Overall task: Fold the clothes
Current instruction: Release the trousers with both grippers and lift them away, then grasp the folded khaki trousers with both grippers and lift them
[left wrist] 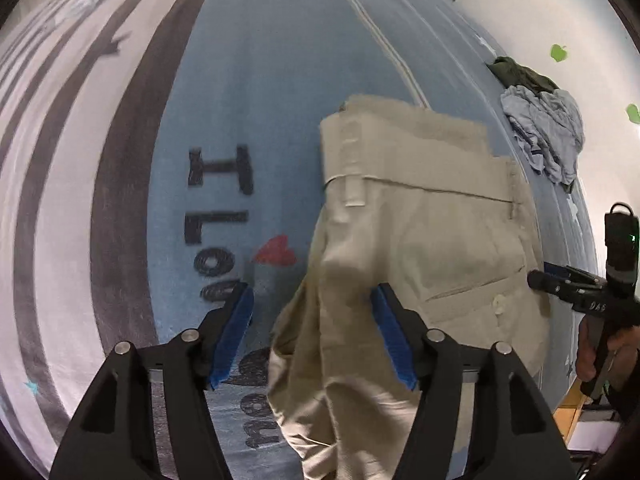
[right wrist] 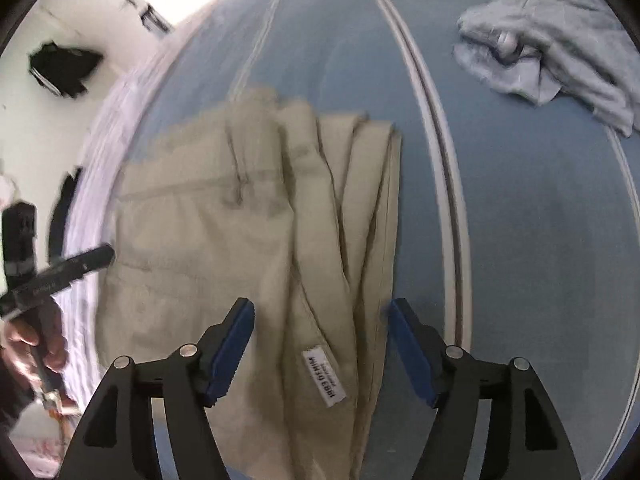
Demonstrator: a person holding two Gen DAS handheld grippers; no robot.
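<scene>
Folded khaki trousers (left wrist: 420, 240) of smooth woven cotton (white label showing) lie on the blue bedsheet (left wrist: 260, 100). Left gripper (left wrist: 312, 300) and right gripper (right wrist: 322, 312) gape over loose folds, gripping nothing.

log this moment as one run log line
step: fold khaki trousers | left hand-held gripper: open over trousers | right hand-held gripper: open over trousers | surface: blue bedspread

Both tongs, left (left wrist: 312, 304) and right (right wrist: 322, 318), were black angular frames with 2 blue ridged pads (left wrist: 234, 334) each and round silver screws (left wrist: 123, 347) at the joints.
</scene>
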